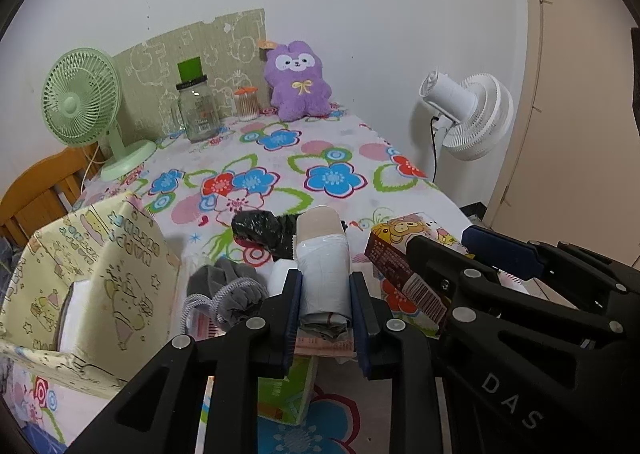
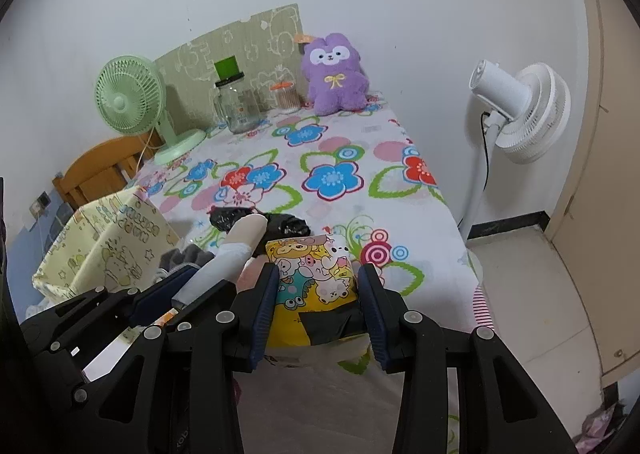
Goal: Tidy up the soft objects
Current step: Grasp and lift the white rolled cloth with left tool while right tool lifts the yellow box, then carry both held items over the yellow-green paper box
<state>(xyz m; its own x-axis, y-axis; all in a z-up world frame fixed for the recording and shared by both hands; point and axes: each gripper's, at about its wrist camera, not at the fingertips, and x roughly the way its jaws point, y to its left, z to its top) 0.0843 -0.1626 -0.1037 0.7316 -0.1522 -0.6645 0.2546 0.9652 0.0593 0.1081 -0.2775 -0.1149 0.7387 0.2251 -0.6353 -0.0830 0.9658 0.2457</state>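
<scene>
My left gripper [image 1: 325, 296] is shut on a rolled white and beige bundle [image 1: 324, 270], held above the table's near edge; the bundle also shows in the right wrist view [image 2: 240, 246]. My right gripper [image 2: 318, 296] is shut on a yellow cartoon-print packet [image 2: 314, 286], seen from the left wrist view [image 1: 404, 254] beside the bundle. A grey drawstring pouch [image 1: 230, 290] and a crumpled black bag [image 1: 260, 230] lie on the floral tablecloth [image 1: 320, 157]. A yellow patterned fabric box [image 1: 92, 274] stands at the left. A purple plush [image 1: 298, 81] sits at the far edge.
A green desk fan [image 1: 80, 101], a glass jar [image 1: 198, 113] and a small cotton-swab jar [image 1: 246, 103] stand at the back. A white standing fan [image 1: 468, 109] is off the right edge. A green tissue pack [image 1: 284, 390] lies below my left gripper. A wooden chair [image 1: 36, 189] is at left.
</scene>
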